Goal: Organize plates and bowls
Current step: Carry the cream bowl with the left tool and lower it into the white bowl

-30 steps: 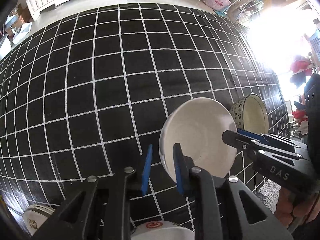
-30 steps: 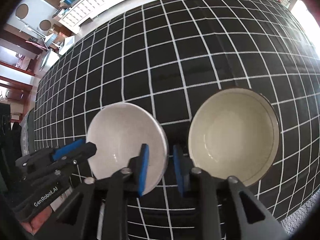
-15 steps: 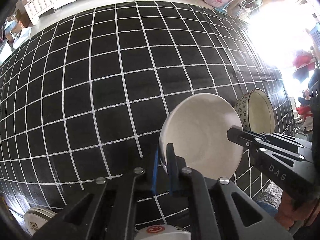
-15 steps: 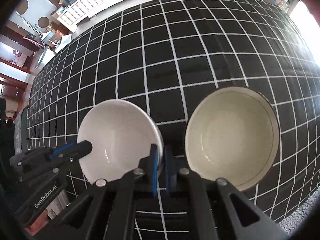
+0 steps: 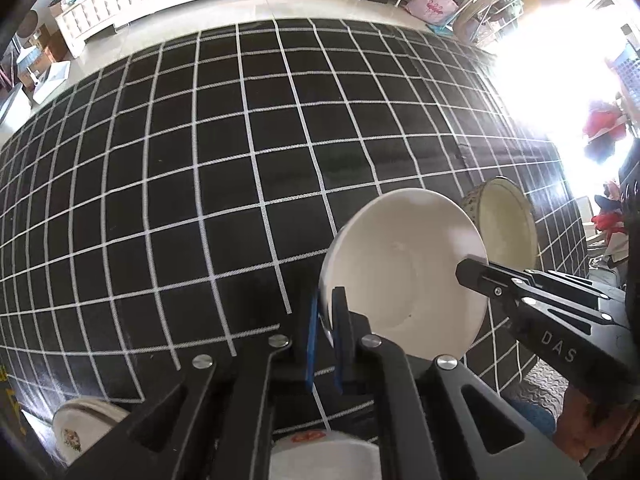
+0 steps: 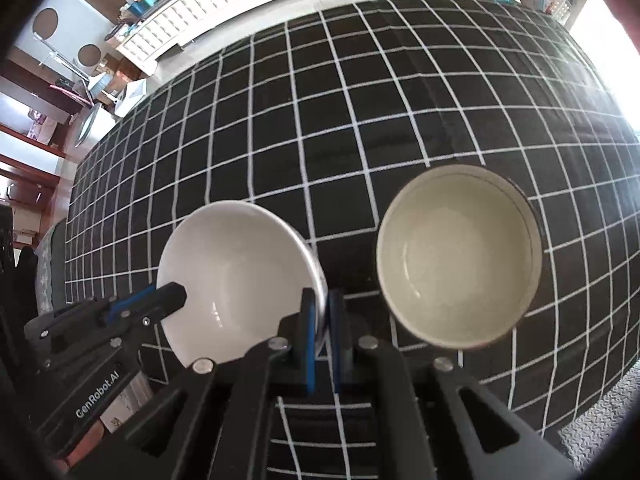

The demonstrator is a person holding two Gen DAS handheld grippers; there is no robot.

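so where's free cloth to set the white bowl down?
Free: the whole far stretch of the checked cloth, beyond the white bowl and the cream bowl. Only a narrow strip separates the two bowls. Crowded: the near edge, with a patterned dish and a red-marked dish.

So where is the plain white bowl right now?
The white bowl is gripped at opposite rims by the left gripper and right gripper, over the checked cloth, left of the cream bowl.
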